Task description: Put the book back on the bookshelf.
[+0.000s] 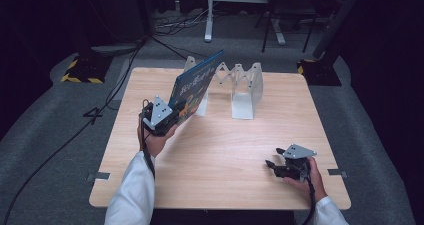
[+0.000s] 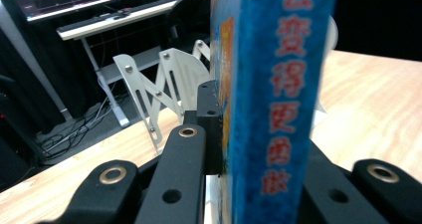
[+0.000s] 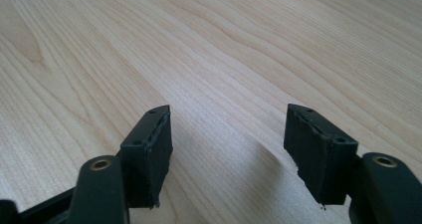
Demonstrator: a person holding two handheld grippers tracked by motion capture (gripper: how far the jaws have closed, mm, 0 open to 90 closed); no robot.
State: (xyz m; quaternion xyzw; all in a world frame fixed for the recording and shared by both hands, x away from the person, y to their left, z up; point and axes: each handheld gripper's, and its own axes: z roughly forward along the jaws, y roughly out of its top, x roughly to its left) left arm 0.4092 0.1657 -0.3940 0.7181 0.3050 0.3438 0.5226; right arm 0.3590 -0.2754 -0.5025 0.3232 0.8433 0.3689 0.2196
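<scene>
The left gripper (image 1: 172, 116) is clamped on a blue book (image 1: 196, 82), held tilted above the table (image 1: 220, 150) at about ten o'clock, just in front of the white folding rack (image 1: 244, 87). The right gripper (image 1: 274, 166), at four o'clock, stands open and holds nothing.

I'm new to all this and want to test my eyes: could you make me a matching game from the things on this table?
Things:
1. blue hardcover picture book
2. white folding metal rack
3. right tongs
4. left tongs

States:
A. open with nothing between them
B. shut on the book
C. held tilted above the table
D. standing at the table's far side

Pairs: 1-C, 2-D, 3-A, 4-B
</scene>
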